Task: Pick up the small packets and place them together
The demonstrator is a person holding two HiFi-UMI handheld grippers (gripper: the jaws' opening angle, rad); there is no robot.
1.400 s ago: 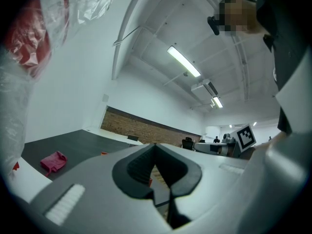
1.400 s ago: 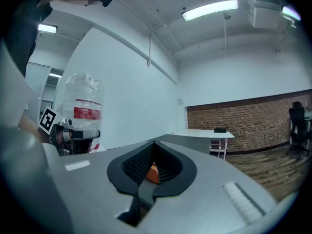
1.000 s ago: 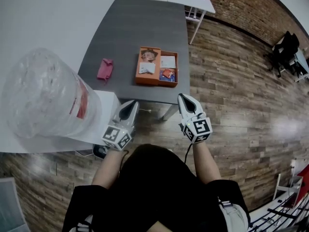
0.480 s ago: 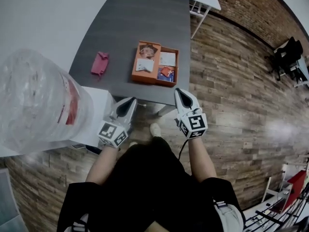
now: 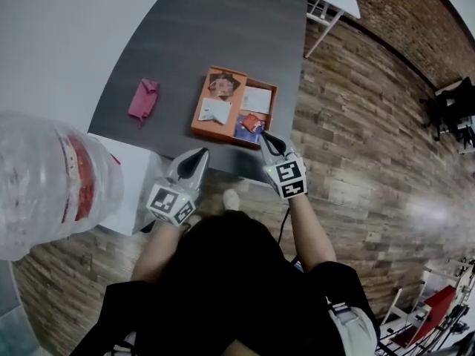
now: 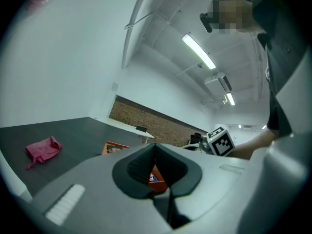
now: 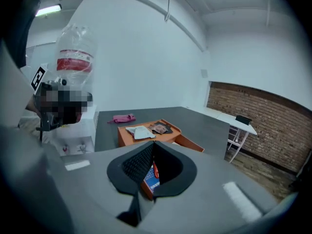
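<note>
Orange tray (image 5: 220, 138): 1 | pink cloth (image 5: 142, 99): 1 | left tool (image 5: 200, 155), right tool (image 5: 264, 136): both closed, empty

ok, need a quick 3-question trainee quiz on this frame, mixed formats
1. True or false: the pink cloth lies inside the orange tray.
2. Multiple choice: the right gripper has its jaws A) wide apart, B) together, C) clamped on the cloth.
3. Short answer: which gripper is nearer the water bottle?
Key: 1 false; 2 B; 3 the left gripper.
</note>
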